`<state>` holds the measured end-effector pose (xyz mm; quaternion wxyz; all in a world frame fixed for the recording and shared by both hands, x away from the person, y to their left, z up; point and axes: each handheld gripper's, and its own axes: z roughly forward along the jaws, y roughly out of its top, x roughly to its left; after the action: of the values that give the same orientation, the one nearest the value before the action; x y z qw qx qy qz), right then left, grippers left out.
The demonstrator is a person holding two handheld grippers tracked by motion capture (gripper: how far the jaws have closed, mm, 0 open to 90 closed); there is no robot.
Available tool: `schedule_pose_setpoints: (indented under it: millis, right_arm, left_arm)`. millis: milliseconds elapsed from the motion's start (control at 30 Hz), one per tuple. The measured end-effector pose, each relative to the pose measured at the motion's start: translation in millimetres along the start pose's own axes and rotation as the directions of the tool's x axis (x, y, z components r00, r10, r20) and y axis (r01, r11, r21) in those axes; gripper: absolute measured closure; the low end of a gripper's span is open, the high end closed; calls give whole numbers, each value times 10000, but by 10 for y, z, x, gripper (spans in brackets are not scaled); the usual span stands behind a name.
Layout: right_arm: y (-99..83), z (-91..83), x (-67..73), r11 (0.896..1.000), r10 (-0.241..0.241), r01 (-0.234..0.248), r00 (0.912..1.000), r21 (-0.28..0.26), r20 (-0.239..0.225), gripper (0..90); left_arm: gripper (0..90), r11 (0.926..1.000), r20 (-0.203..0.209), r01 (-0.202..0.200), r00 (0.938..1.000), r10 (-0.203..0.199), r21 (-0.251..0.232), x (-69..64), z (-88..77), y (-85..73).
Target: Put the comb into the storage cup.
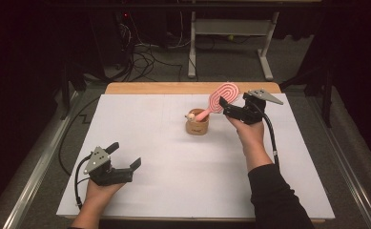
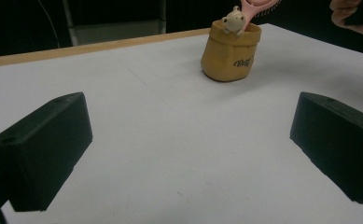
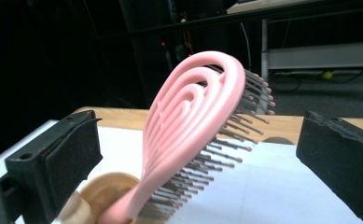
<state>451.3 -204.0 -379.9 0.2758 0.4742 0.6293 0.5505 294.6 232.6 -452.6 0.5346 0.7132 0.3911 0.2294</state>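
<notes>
Nearest the lens, the left tool [image 1: 126, 155] rests wide open and empty on the white tabletop [image 1: 173, 186], while the right tool [image 1: 231, 106], jaws spread, flanks a light, rigid pink hairbrush [image 1: 220, 97] propped handle-down in a soft tan pouch [image 1: 197, 124], best gripped across its head.

Glossy pink plastic hairbrush [image 3: 193, 126]; matt tan pouch [image 2: 230, 56]; matt white table [image 1: 173, 176].

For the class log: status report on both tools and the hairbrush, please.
Left tool open, idle on the table. Right tool open around the pink hairbrush, pads clear. Brush stands in tan pouch. Nothing obstructing.
</notes>
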Motion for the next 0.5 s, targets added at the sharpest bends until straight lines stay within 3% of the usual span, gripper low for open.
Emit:
schedule_pose_setpoints:
  millis: [300, 500]
  right_arm:
    - [-80, -329, 17, 9970, -766, 765, 9971, 77, 48, 2]
    - [-306, -589, 32, 9926, -1216, 1215, 9925, -18, -141, 3]
  left_arm:
    - [0, 9999, 0, 117, 9999, -117, -89, 8, -1, -4]
    - [0, 9998, 21, 169, 9999, -169, -82, 14, -4, -6]
